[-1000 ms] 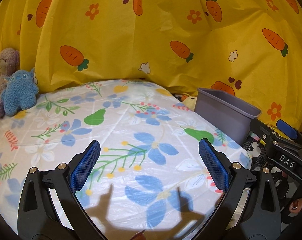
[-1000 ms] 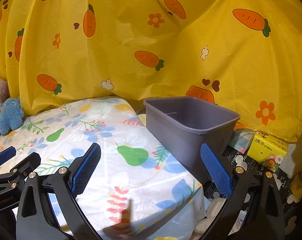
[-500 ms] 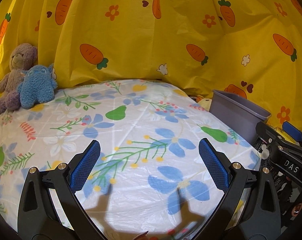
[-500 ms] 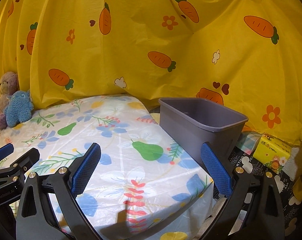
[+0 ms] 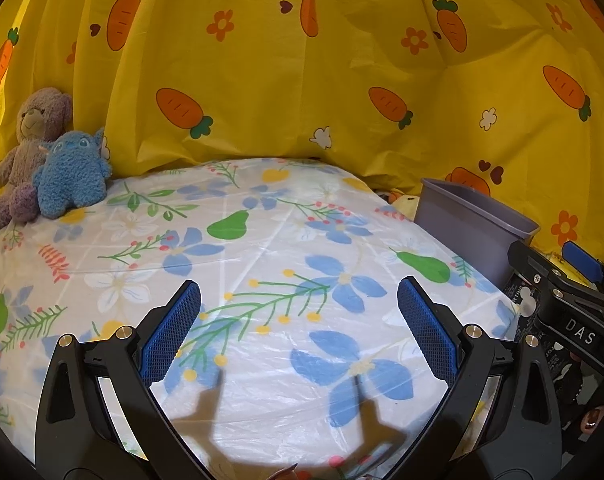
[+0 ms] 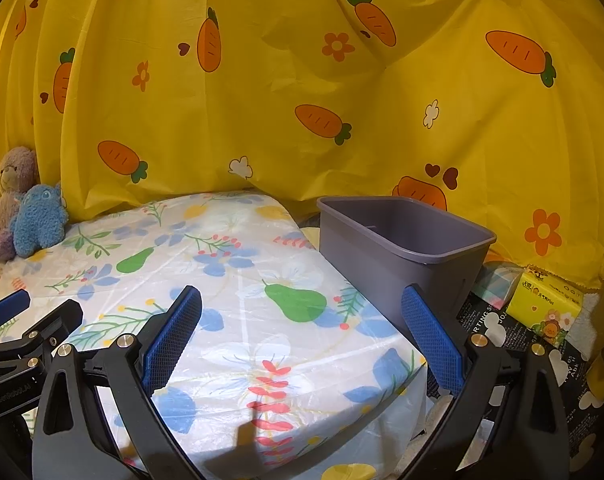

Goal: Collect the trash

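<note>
Nearest the left wrist camera, the left gripper [image 5: 298, 328] is spread wide, its blue-padded fingers [image 5: 170, 336] holding nothing and touching nothing; it hangs above the worktop [image 5: 262, 240], which is covered in a white plastic sheet printed with blue flowers and green pears. The finger shadows fall on the sheet just below.

The right gripper [image 6: 302, 332] is likewise spread wide and empty, poised over the worktop's right front corner. Its right finger [image 6: 430, 340] overlaps the bin in the picture; whether they touch cannot be told. Each gripper shows at the edge of the other's view, side by side.

Just beyond the worktop's right edge stands the grey plastic bin [image 6: 402, 248], upright with its mouth open; what can be seen of its inside looks bare. To the bin's right lies a yellow tissue pack [image 6: 546, 304] on a black printed mat [image 6: 502, 332].

At the far left of the worktop sit a blue plush toy [image 5: 72, 176] and a brownish teddy bear [image 5: 30, 136], touching each other, against the yellow carrot-print curtain [image 5: 302, 80] that closes the background.

No loose trash is visible on the worktop.
</note>
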A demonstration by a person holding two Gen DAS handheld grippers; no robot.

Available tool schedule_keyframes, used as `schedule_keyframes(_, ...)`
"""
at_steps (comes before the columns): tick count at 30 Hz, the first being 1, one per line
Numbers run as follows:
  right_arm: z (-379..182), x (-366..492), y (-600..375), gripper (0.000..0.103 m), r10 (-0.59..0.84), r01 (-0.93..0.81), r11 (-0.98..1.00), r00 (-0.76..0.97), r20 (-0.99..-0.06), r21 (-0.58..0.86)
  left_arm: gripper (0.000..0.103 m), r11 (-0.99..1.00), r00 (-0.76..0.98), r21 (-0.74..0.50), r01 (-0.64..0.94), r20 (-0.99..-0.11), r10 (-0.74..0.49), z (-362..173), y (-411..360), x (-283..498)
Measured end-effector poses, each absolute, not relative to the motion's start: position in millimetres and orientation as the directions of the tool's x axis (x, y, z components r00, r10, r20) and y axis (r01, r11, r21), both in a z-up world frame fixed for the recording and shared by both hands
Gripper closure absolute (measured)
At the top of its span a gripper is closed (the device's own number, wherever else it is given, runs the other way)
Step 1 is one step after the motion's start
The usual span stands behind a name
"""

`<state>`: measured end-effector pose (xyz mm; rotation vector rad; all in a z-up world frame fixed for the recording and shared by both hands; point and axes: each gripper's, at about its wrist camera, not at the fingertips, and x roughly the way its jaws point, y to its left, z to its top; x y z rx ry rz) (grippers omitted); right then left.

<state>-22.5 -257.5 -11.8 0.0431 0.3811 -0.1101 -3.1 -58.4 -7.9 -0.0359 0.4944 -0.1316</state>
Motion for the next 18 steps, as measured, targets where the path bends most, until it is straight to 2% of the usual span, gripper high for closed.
schedule_keyframes(18, -11.9, -22.9, -257.6, 0.007, -0.1, 0.117, 0.993, 0.922, -0.373, 0.023, 0.006, 0.991, 0.871, -0.069, 0.119, -0.471, -0.137, -7.2, -62.9, -4.5)
